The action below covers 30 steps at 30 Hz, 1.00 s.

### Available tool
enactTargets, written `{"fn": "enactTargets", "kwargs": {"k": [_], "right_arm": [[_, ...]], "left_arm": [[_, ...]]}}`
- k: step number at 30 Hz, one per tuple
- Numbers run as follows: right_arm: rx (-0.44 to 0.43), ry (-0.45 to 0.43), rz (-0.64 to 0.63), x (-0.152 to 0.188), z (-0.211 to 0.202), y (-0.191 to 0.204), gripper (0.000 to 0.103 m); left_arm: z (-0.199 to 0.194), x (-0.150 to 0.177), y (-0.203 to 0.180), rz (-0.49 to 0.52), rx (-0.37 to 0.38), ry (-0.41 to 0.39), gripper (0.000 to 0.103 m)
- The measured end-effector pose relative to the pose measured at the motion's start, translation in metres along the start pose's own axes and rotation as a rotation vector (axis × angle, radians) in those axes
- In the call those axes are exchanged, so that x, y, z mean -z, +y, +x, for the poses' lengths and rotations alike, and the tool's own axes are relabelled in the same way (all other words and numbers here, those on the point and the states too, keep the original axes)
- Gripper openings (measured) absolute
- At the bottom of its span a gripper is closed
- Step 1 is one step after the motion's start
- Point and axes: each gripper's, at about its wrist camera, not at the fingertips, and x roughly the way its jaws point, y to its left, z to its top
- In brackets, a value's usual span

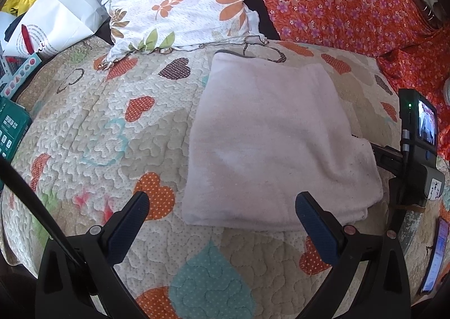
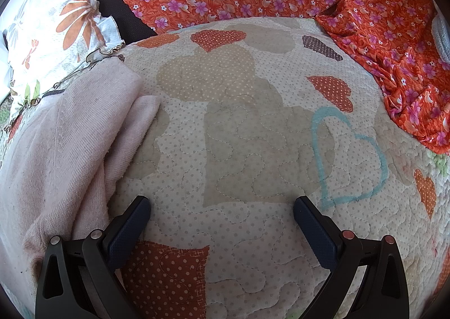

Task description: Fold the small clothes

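Observation:
A pale pink garment (image 1: 270, 139) lies folded into a rough rectangle on the heart-patterned quilt (image 1: 92, 122), with a grey-trimmed edge at its far side. My left gripper (image 1: 222, 203) hovers open just short of the garment's near edge, nothing between its fingers. In the right wrist view the same garment (image 2: 70, 133) fills the left side, its folded flap pointing toward the middle. My right gripper (image 2: 222, 206) is open over bare quilt (image 2: 239, 128), right of the garment and apart from it. The right gripper's body with its small screen (image 1: 422, 136) shows at the garment's right edge.
A white floral pillow (image 1: 180, 1) and an orange flowered cloth (image 1: 351, 1) lie at the far side. White paper bags (image 1: 53, 21), a yellow bag and boxes crowd the far left. A phone (image 1: 434, 257) rests at the right edge.

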Motion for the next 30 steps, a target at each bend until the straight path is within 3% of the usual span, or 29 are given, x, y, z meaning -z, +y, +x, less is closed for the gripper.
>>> {"fn": "enactTargets", "kwargs": {"k": [8,16,22,28,30], "right_arm": [[0.0,0.0,0.0,0.0,0.0,0.0,0.103],[0.0,0.0,0.0,0.0,0.0,0.0,0.103],[0.0,0.0,0.0,0.0,0.0,0.0,0.103],[0.0,0.0,0.0,0.0,0.0,0.0,0.103],[0.0,0.0,0.0,0.0,0.0,0.0,0.103]], "left_arm": [[0.001,-0.005,0.028,-0.061,-0.001,0.008,0.103],[0.039,-0.013,0.073,-0.12,0.039,0.139,0.103],[0.059,-0.006,0.095,-0.096,-0.012,0.139,0.103],[0.065,0.009,0.109,-0.106,0.008,0.161,0.103],[0.067,0.016,0.107,-0.078,-0.017,0.161,0.103]]}}
